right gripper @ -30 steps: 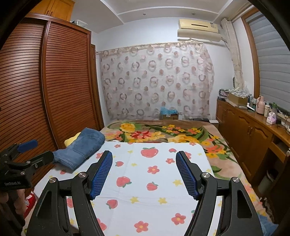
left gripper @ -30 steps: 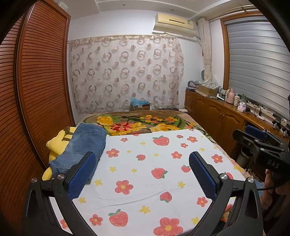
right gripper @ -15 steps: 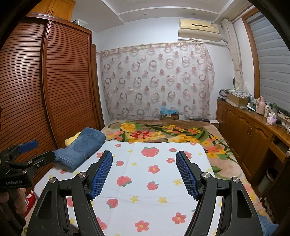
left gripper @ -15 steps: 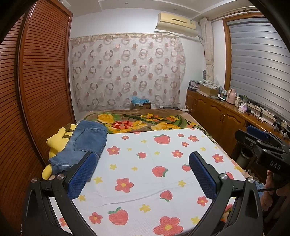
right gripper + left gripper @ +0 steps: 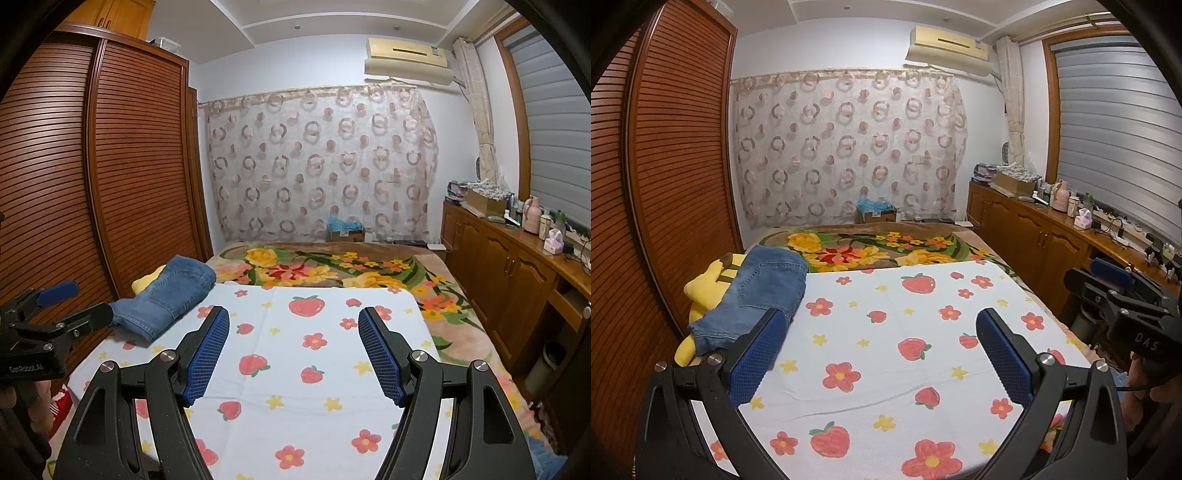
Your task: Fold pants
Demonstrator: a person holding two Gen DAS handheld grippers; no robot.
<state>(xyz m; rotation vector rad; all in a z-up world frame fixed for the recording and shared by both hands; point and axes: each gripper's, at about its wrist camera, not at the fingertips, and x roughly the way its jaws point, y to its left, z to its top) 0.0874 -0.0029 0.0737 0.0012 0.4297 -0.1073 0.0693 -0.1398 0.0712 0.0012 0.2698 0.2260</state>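
Bedroom with slatted wooden wardrobe doors (image 5: pixel 92 184) at nine o'clock and a ring-patterned sheer curtain (image 5: pixel 317 162) at twelve. White cloth (image 5: pixel 905 350) printed with strawberries and flowers covers the near bed, smooth and flat. Folded blue denim pants (image 5: pixel 757 295) lie at ten o'clock atop a yellow plush toy (image 5: pixel 705 291). Left gripper (image 5: pixel 882 350) and right gripper (image 5: pixel 293 350) hover released, blue ribbed pads apart, grasping nothing.

The folded jeans (image 5: pixel 753 295) cover most of a yellow plush toy (image 5: pixel 703 288), leaving only its edges showing. Small items on the wooden counter (image 5: pixel 532 240) are too tiny to identify. The hand (image 5: pixel 22 402) holding the left gripper (image 5: pixel 55 306) is cut off by the frame edge, as are both grippers' handles
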